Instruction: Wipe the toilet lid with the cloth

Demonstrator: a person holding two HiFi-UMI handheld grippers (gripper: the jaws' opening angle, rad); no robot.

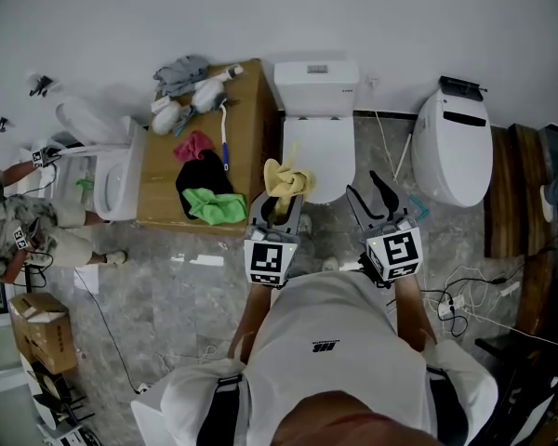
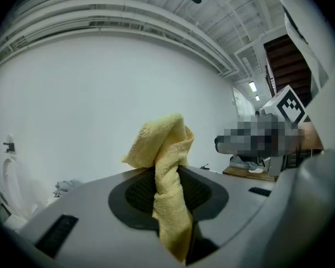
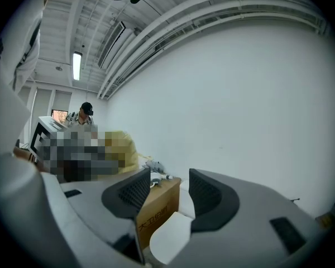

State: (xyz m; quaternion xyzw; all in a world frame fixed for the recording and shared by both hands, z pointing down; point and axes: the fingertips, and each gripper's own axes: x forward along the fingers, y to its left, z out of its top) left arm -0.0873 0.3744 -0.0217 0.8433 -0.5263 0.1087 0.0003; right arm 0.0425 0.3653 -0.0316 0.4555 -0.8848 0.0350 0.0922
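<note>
A white toilet with its lid (image 1: 324, 156) shut stands against the wall, just ahead of me. My left gripper (image 1: 279, 208) is shut on a yellow cloth (image 1: 287, 179), which bunches up above the jaws at the lid's near left edge. In the left gripper view the cloth (image 2: 168, 166) is pinched between the pads of the left gripper (image 2: 168, 193) and sticks up in a fold. My right gripper (image 1: 365, 190) stands open with nothing in it, near the lid's right front. In the right gripper view the right gripper (image 3: 170, 191) frames the white toilet (image 3: 167, 236).
A wooden box (image 1: 246, 147) left of the toilet carries rags, a green cloth (image 1: 214, 204) and a brush (image 1: 225, 137). A second toilet (image 1: 454, 142) stands at the right, a third (image 1: 107, 170) at the left beside another person (image 1: 23, 230). Cables (image 1: 465, 291) lie on the floor.
</note>
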